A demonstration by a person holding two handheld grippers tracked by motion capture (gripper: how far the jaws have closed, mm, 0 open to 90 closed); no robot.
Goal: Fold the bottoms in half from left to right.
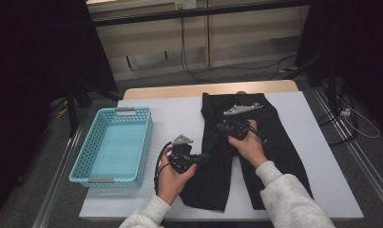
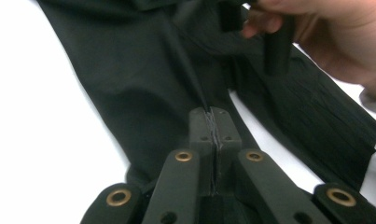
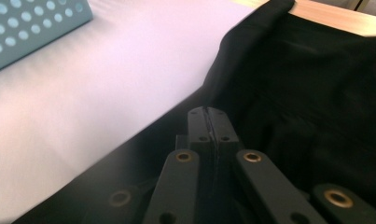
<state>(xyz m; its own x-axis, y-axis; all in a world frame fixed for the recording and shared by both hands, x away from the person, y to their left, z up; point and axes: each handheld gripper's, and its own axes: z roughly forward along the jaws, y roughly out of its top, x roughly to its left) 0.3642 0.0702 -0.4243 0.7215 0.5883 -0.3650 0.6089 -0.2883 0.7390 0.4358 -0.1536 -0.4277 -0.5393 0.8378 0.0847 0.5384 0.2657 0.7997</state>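
No brand, label or writing can be read on anything here. At the far left of the high view a light blue perforated basket [image 1: 144,137] sits on the white table cover [image 1: 179,114], long side running away from the person, with nothing in it; a corner of it also appears at the upper left of the right gripper view. Just right of the basket, the left gripper [image 1: 204,157] is held in the person's left hand [image 1: 172,178], its black cable looping down beside the wrist. In the left gripper view its jaws are pressed together with a thin fold of dark cloth pinched between them, at the inner edge of the nearer trouser leg. That cloth belongs to the black trousers [image 1: 279,137], which lie flat across the middle and right of the cover, waistband at the far edge and the two legs running toward the person, a strip of white cover showing between them. Farther right, the right gripper [image 1: 222,127] rests low on the upper part of the trousers in the person's right hand [image 1: 248,145], its grey plate on top. In the right gripper view its jaws are closed tight; dark cloth lies all around them, but whether any is caught between them cannot be told. Cables trail over the floor behind the table.
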